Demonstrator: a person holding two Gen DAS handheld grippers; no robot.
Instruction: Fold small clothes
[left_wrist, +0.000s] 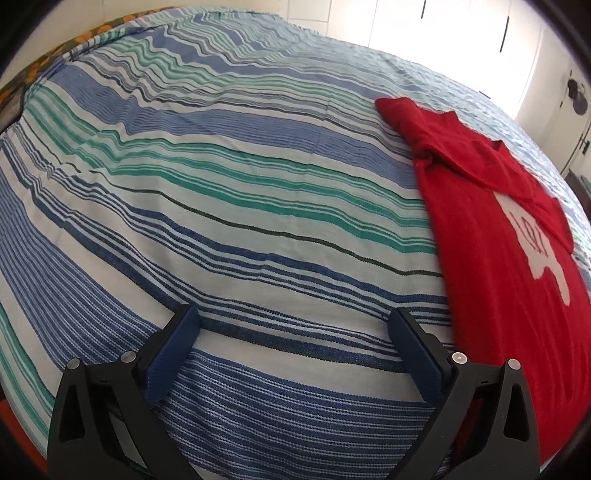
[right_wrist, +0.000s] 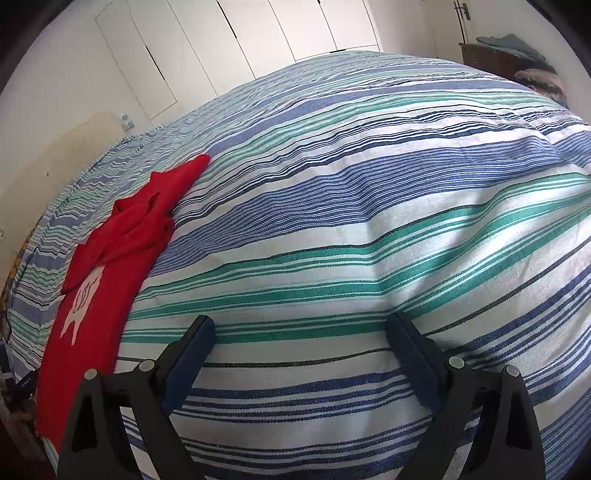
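Note:
A small red shirt with a white print lies on the striped bedspread, its sleeves folded in over the body. In the left wrist view it fills the right side, just right of my left gripper, which stands open over bare bedspread with nothing between its fingers. In the right wrist view the same red shirt lies at the left, its long edge near the left finger. My right gripper is open too, above the striped bedspread and apart from the shirt.
White wardrobe doors stand beyond the bed. A dark chest with piled clothes is at the back right. A bright window lies past the far edge of the bed. Wide stretches of bedspread lie ahead of both grippers.

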